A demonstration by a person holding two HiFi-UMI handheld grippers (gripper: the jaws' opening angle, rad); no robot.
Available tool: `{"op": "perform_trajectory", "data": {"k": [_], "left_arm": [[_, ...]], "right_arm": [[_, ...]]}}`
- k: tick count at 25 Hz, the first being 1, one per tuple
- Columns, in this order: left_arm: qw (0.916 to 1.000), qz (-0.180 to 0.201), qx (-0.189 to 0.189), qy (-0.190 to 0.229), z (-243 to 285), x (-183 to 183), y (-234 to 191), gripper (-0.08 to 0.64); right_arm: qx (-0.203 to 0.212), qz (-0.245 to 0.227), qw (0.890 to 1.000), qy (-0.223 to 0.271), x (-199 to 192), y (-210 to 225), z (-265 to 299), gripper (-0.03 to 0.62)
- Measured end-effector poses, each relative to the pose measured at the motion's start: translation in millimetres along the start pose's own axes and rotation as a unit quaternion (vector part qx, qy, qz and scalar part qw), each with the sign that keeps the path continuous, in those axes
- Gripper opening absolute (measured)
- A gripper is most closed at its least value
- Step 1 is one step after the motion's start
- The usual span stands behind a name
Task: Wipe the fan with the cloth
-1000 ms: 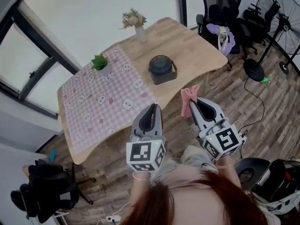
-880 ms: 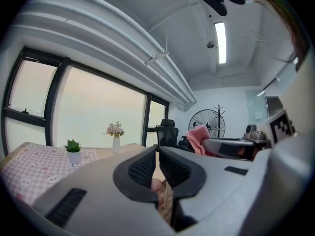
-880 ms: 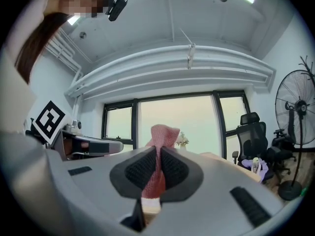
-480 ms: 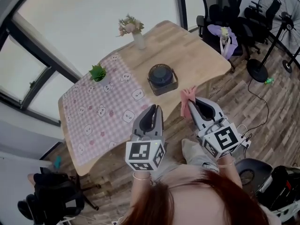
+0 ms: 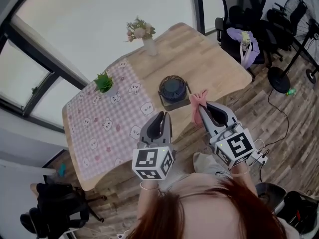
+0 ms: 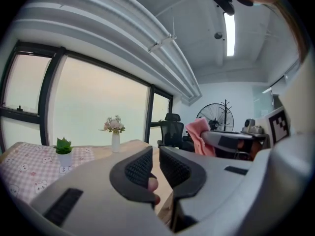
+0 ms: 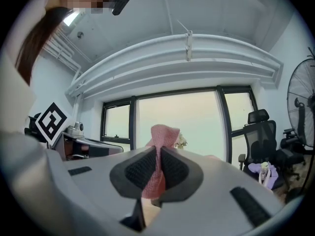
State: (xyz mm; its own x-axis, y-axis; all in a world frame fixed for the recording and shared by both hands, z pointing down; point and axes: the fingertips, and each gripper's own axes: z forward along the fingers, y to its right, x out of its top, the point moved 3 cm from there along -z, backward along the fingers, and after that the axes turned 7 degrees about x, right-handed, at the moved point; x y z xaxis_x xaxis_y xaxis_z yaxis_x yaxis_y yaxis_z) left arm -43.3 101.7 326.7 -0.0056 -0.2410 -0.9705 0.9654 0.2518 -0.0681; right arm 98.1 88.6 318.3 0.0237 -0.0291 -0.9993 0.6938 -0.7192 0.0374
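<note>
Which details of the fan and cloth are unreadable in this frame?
Fan: missing from both gripper views, apparently behind the jaws; in the head view, too small to judge dust.
Cloth: lower end hidden inside the right gripper, right gripper view.

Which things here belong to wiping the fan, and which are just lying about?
Job: fan, cloth, right gripper clamped on the cloth.
Lying about: vase, plant, mat, chair, floor fan.

Pink cloth (image 7: 163, 133) coarse knit; fan (image 5: 173, 89) dark matt plastic; table (image 5: 214, 59) bare grained wood.
</note>
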Motion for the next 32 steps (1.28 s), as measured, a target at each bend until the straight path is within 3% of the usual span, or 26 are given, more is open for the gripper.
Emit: {"op": "perform_trajectory", "data": {"k": [15,18,32], "left_arm": [[0.9943,-0.053,0.069,-0.061,66,-25,-22,0.028],[0.9922,-0.066,0.073,-0.076,74,-32,-29,0.061],[0.9825,-0.091,0.064,-0.149,128,-60,-83,0.067]], "right_arm": [[0.051,0.011,0.998,-0.023,-14,70,51,0.025],[0.056,0.017,0.998,-0.033,-18,76,63,0.025],[0.038,0.013,0.997,-0.068,-41,100,123,0.026]]}}
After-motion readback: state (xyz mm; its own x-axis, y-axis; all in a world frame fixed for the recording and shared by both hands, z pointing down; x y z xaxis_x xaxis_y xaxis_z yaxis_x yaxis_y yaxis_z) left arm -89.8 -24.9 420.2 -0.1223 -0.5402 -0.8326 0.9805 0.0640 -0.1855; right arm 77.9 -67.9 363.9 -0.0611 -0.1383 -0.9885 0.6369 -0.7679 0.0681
